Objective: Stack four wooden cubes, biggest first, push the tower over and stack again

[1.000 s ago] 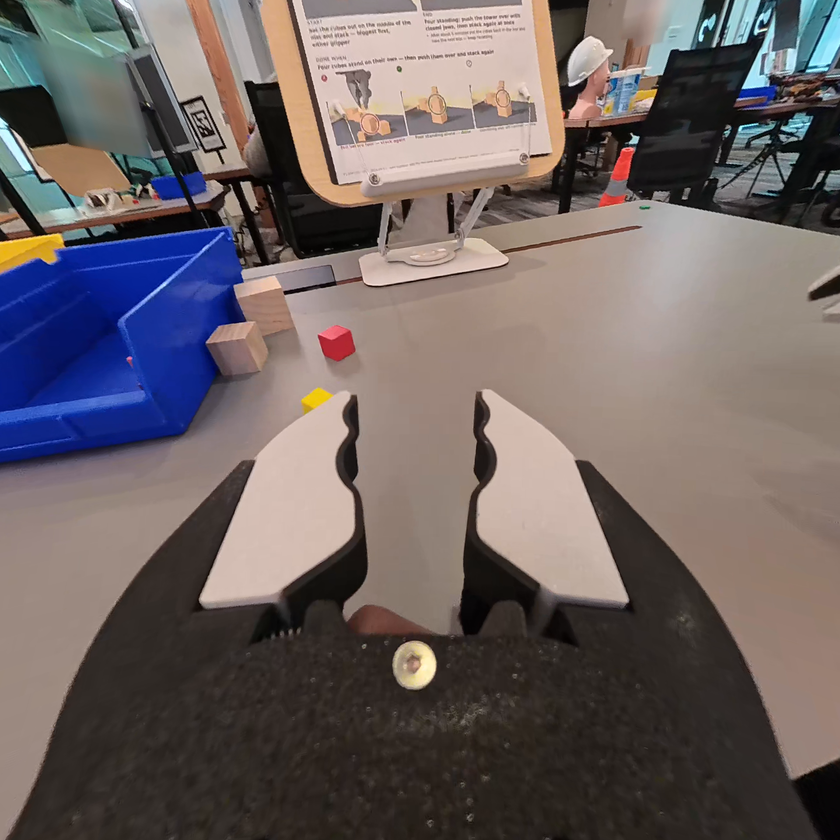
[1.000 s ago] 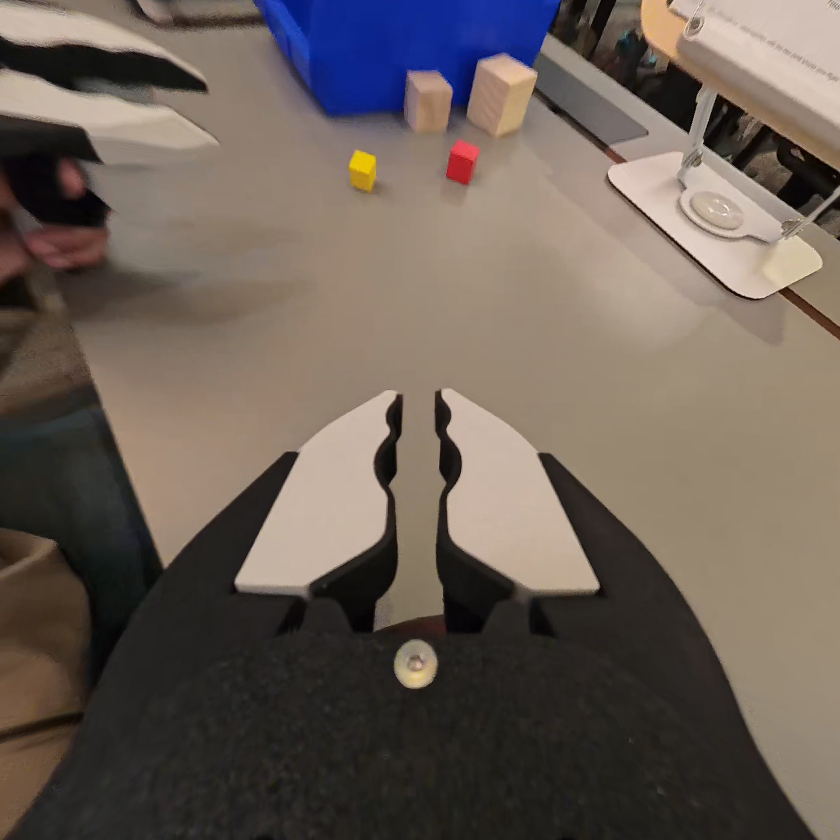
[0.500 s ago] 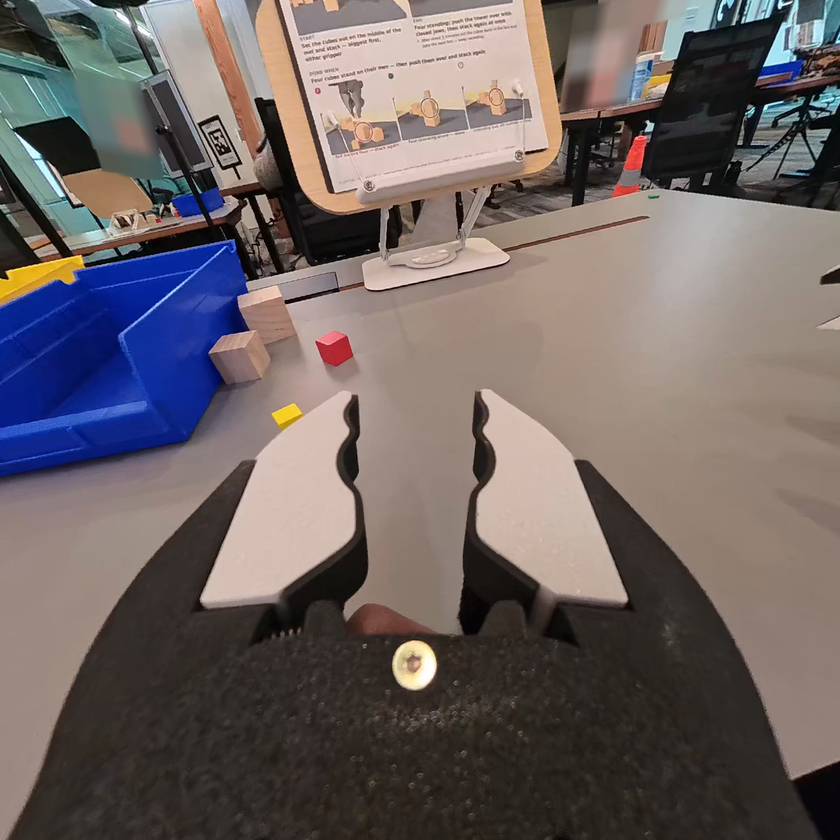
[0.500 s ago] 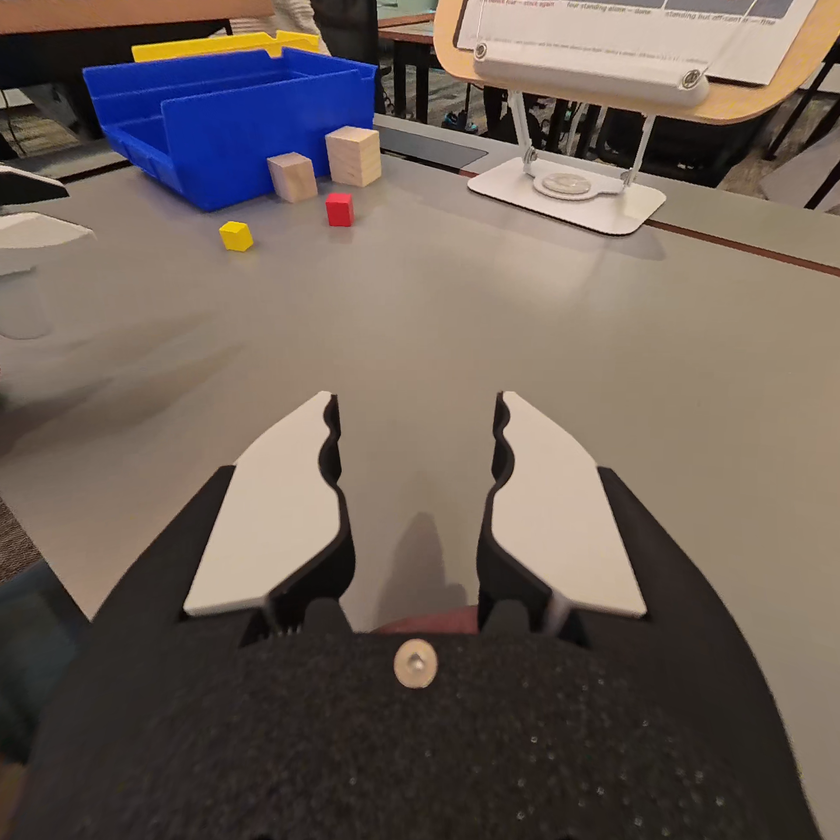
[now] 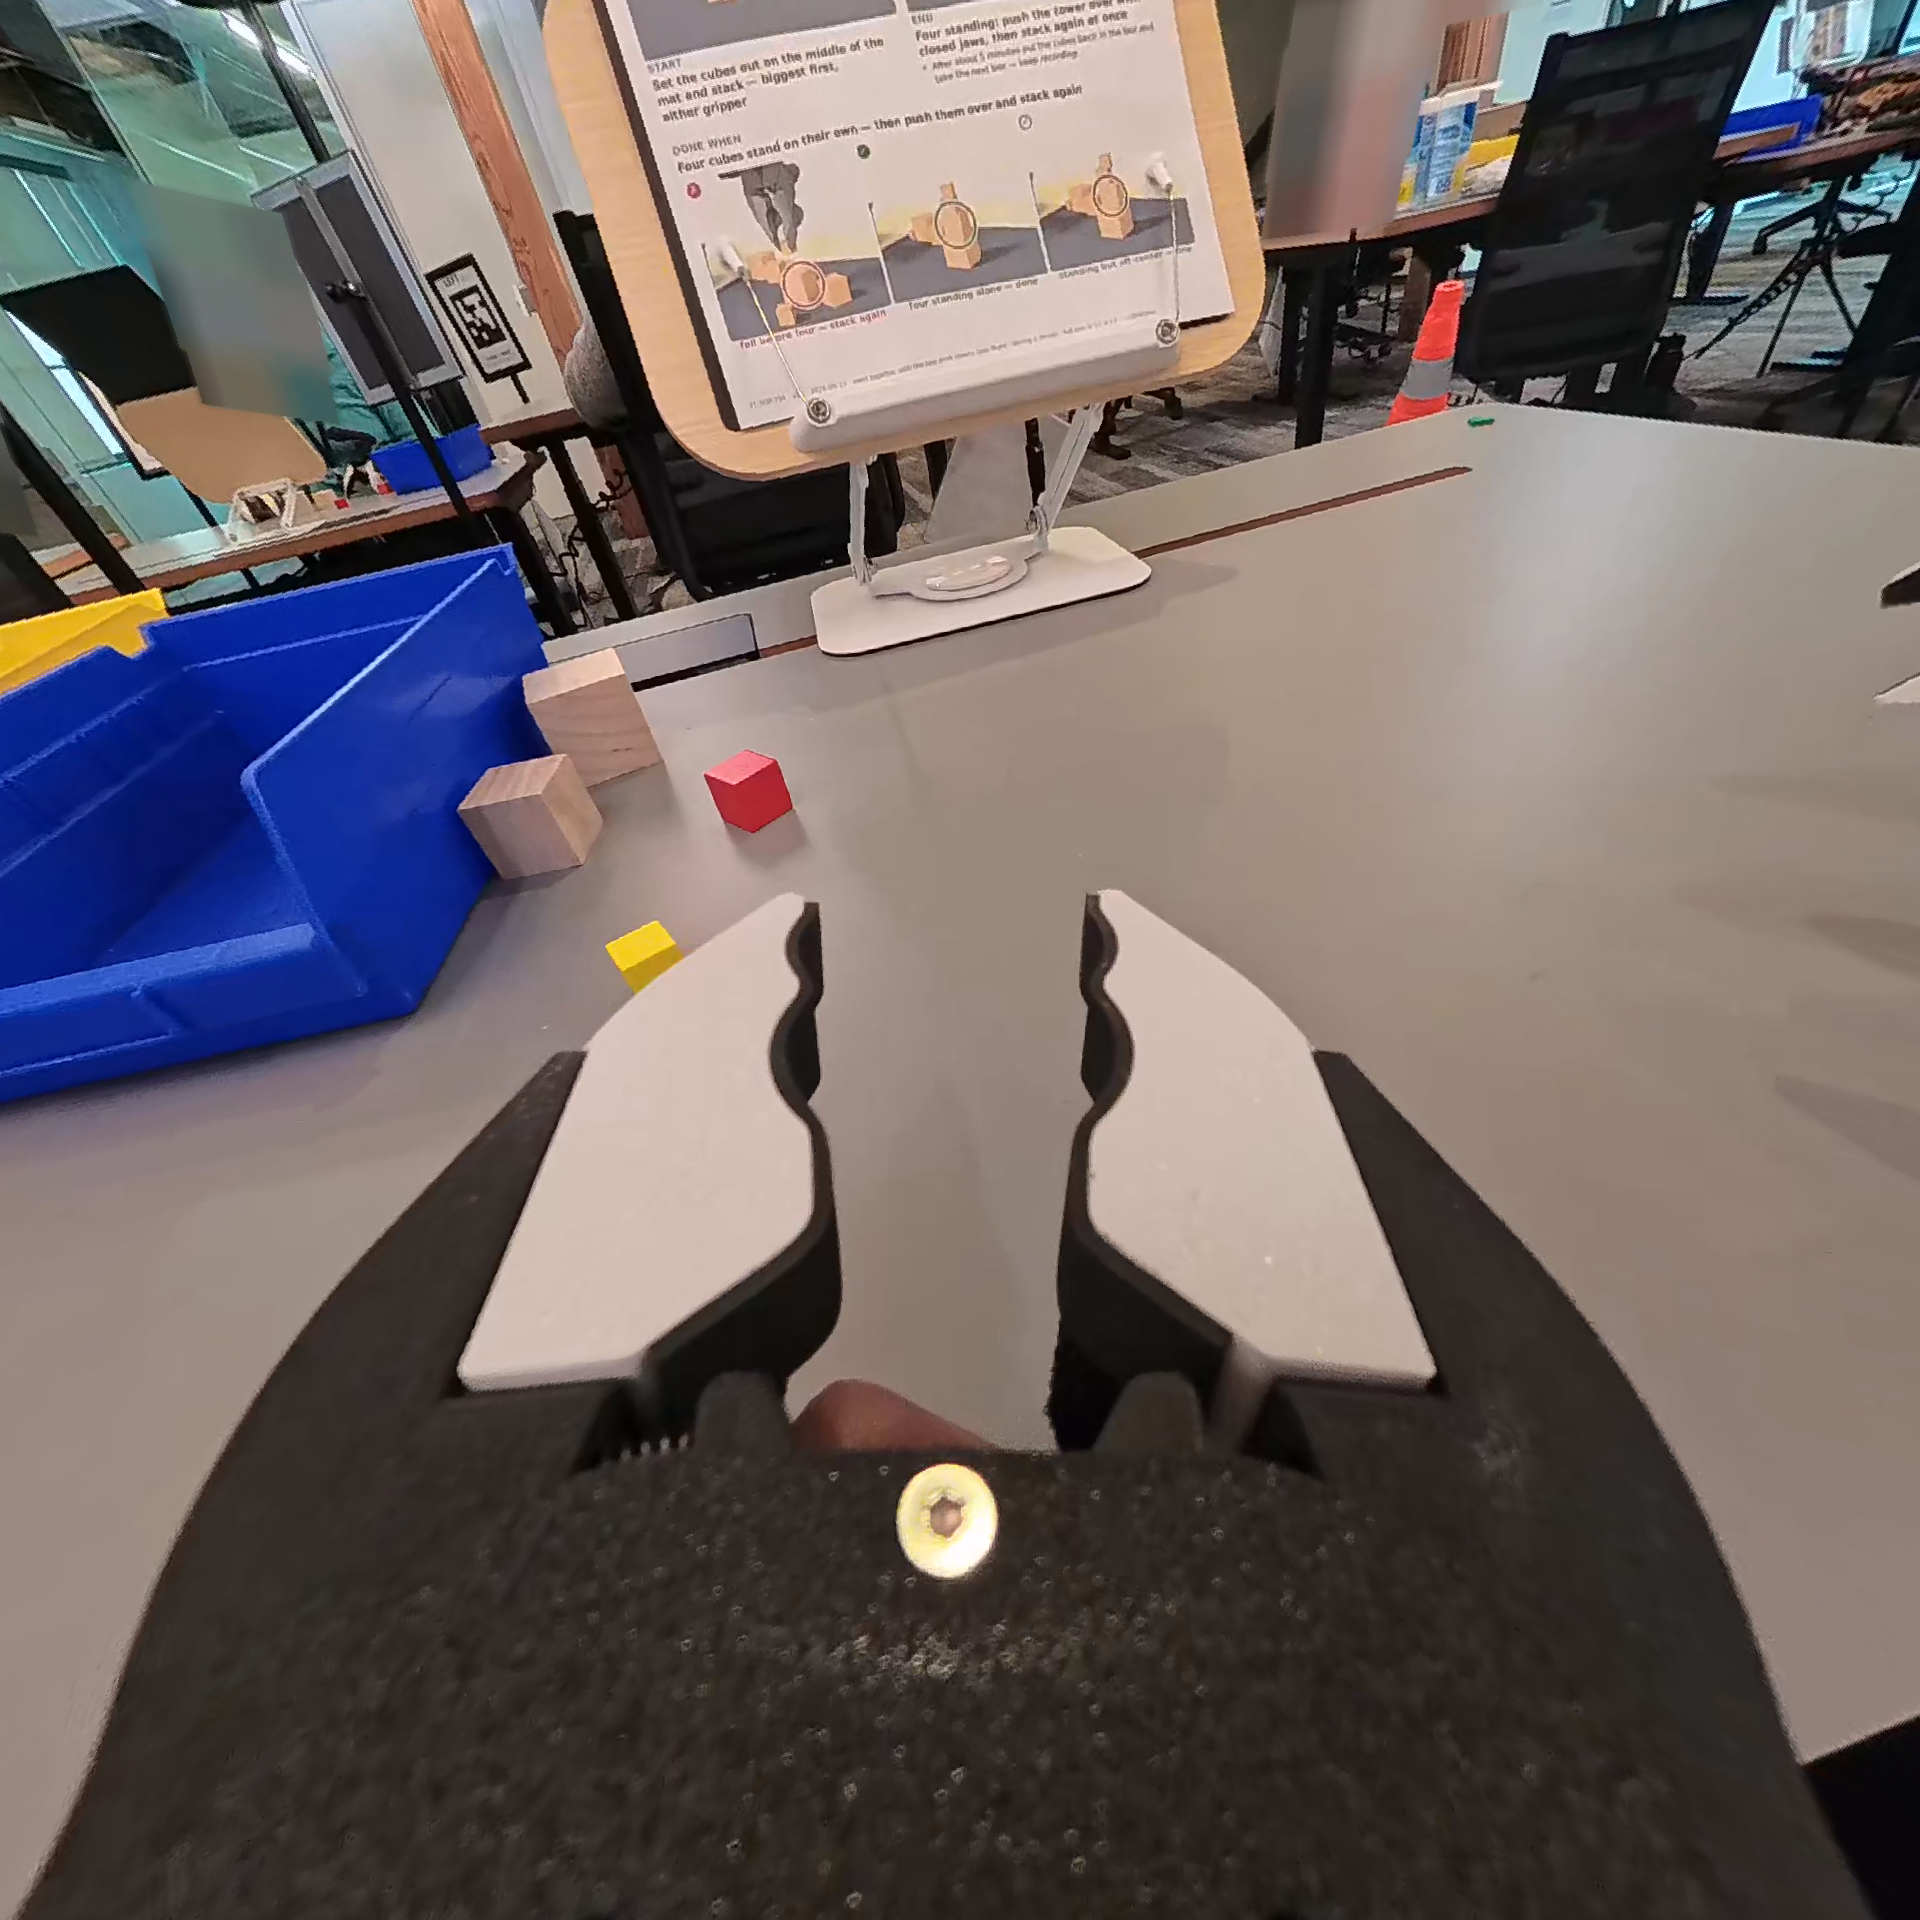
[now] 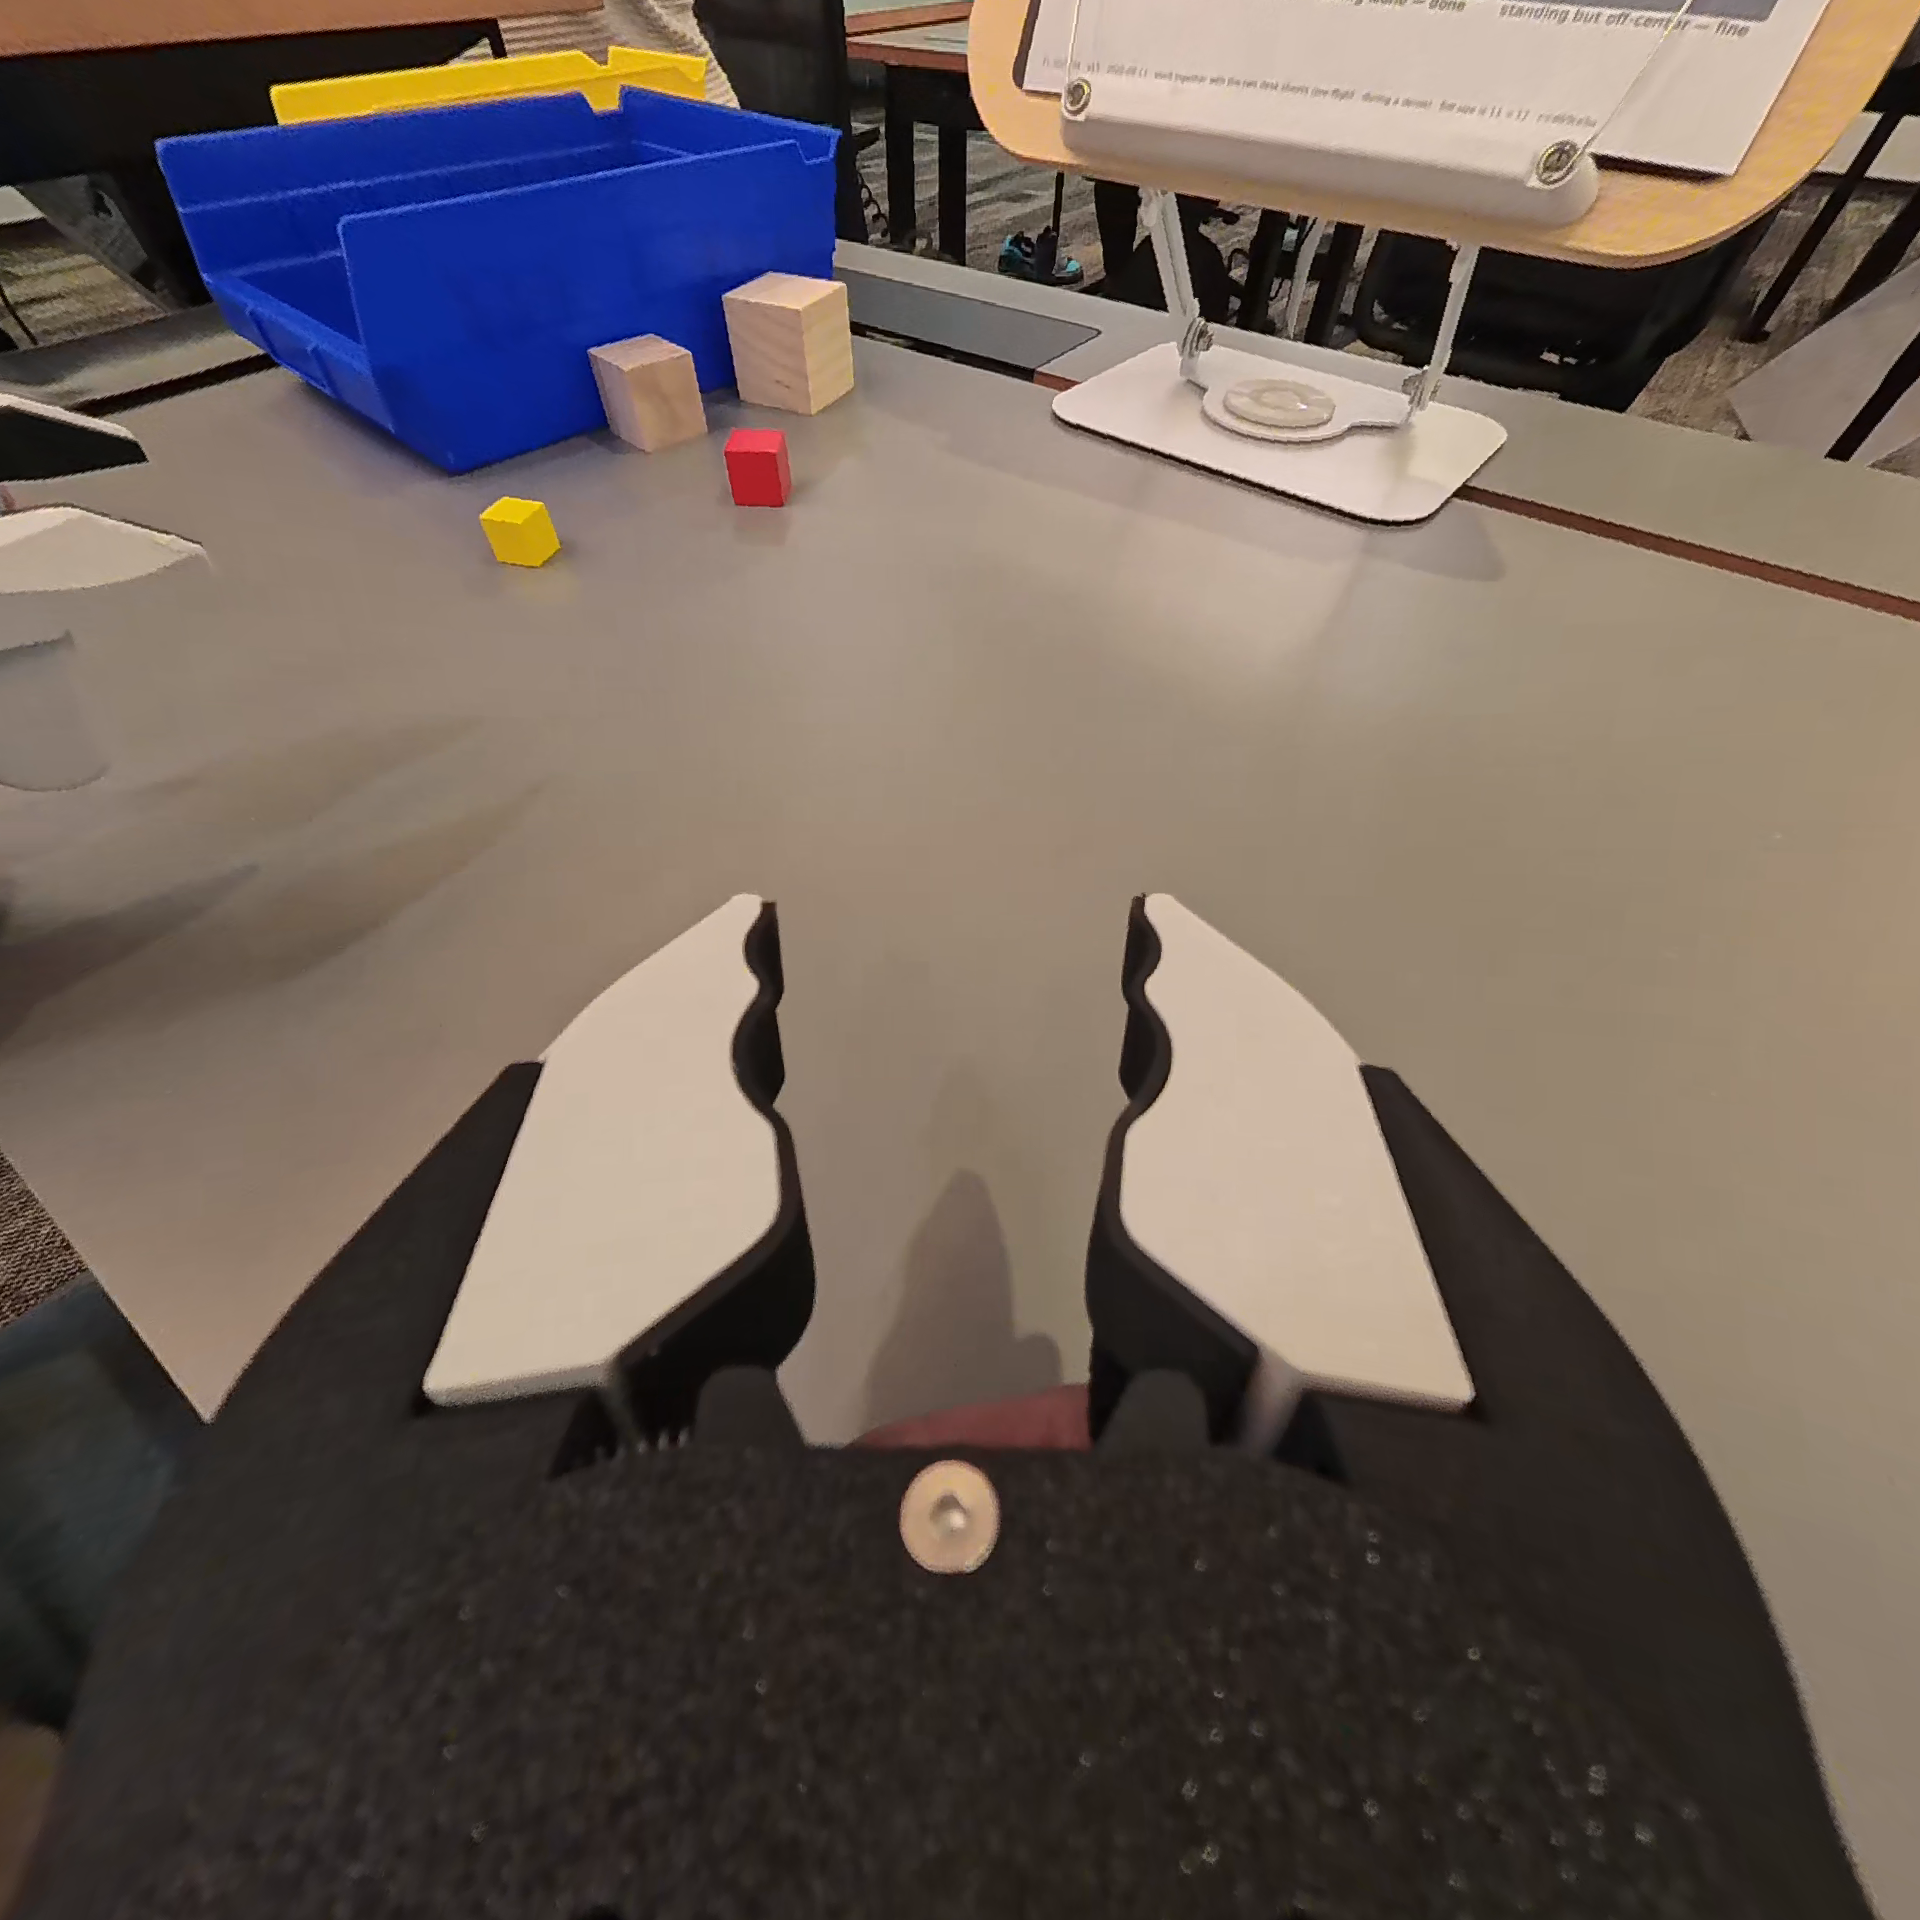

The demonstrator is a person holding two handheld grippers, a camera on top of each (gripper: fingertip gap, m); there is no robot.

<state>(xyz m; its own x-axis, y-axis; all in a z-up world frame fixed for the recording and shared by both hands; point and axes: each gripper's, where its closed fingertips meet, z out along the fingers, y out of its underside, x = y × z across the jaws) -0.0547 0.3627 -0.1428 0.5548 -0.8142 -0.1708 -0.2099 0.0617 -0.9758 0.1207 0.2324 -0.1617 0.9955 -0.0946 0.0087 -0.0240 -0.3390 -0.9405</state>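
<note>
Right gripper spread wide and empty over bare grey table, jaws far more parted than a second ago, when only a slit showed between them. Now turned to face the cubes squarely instead of raking across the table edge. Left gripper moderately apart, holding nothing, much as in the earlier pictures, though drawn slightly closer to the yellow cube, just off its left fingertip (partly hidden behind that finger).

All four cubes in the upper left of both views, unstacked: largest wooden cube close beside the blue bin, medium wooden cube just in front of it, red cube nearby on open table, yellow one nearest the bottom of the frame and a little apart. Instruction stand at upper right.

Probably a reach just starting: no tower begun, biggest cube untouched and due first. Widened right jaws suggest readiness for that large block, well apart from it yet.
</note>
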